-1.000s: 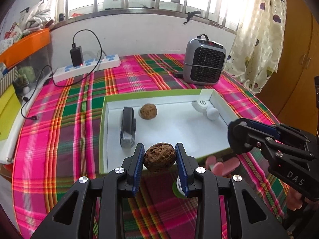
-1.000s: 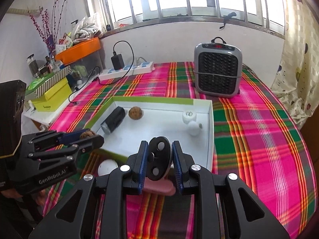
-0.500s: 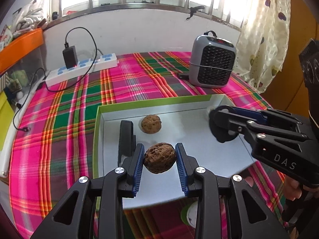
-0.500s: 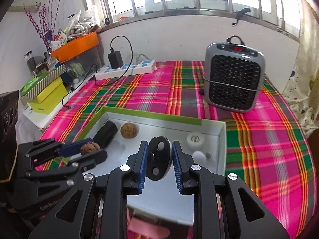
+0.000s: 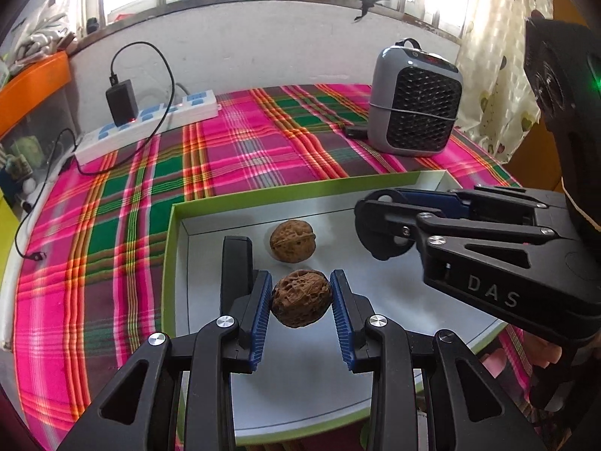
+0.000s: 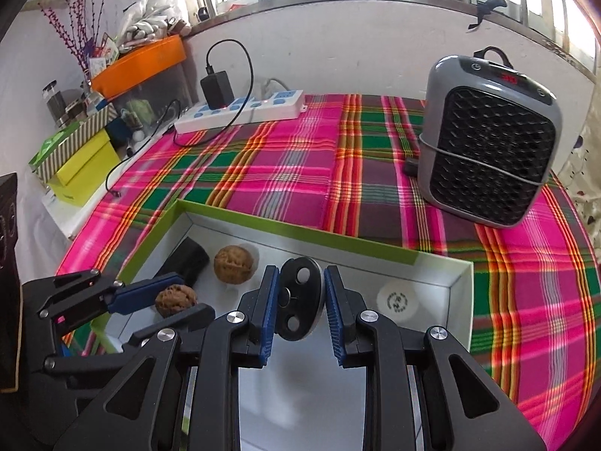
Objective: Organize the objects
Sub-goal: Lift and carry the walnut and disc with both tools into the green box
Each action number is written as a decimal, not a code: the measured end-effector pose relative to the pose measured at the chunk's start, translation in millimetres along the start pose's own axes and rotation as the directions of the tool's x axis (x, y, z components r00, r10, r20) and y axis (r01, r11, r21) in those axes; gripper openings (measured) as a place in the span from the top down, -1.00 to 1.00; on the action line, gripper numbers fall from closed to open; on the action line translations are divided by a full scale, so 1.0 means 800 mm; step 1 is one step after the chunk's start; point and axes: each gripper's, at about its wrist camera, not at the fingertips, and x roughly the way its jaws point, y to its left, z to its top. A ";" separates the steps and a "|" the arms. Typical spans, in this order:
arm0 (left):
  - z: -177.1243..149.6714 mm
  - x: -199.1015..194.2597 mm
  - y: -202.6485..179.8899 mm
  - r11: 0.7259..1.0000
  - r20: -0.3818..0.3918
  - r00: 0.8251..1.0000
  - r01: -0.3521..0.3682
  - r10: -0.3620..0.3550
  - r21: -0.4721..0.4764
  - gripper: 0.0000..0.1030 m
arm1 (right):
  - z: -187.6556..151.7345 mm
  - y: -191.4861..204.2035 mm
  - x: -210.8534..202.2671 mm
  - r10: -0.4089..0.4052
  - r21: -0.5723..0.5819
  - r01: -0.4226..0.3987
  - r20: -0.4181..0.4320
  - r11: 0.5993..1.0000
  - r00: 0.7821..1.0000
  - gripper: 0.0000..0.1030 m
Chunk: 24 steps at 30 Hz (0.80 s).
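My left claw [image 5: 301, 302] grips a walnut [image 5: 301, 298] at lower centre, over the white tray [image 5: 394, 376]. My right claw [image 6: 299, 300] clamps a black disc [image 6: 300, 298] above the same tray [image 6: 424, 274].

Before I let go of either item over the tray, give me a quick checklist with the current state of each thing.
1. Left gripper clamped on the wrinkled brown walnut: ok.
2. Right gripper clamped on the flat black oval piece with round holes: ok.
3. Both loads above the white tray with a green rim: ok.
4. Bare floor under the held walnut, apart from the second walnut and the black rectangular block: ok.
5. Drop spot under the black piece: cannot tell.
6. The two grippers apart from each other: ok.
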 end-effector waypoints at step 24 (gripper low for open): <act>-0.002 0.019 -0.006 0.999 -0.042 0.999 -0.018 0.020 0.027 0.43 | 0.008 0.002 0.031 -0.027 -0.021 0.025 -0.064 0.999 0.998 0.50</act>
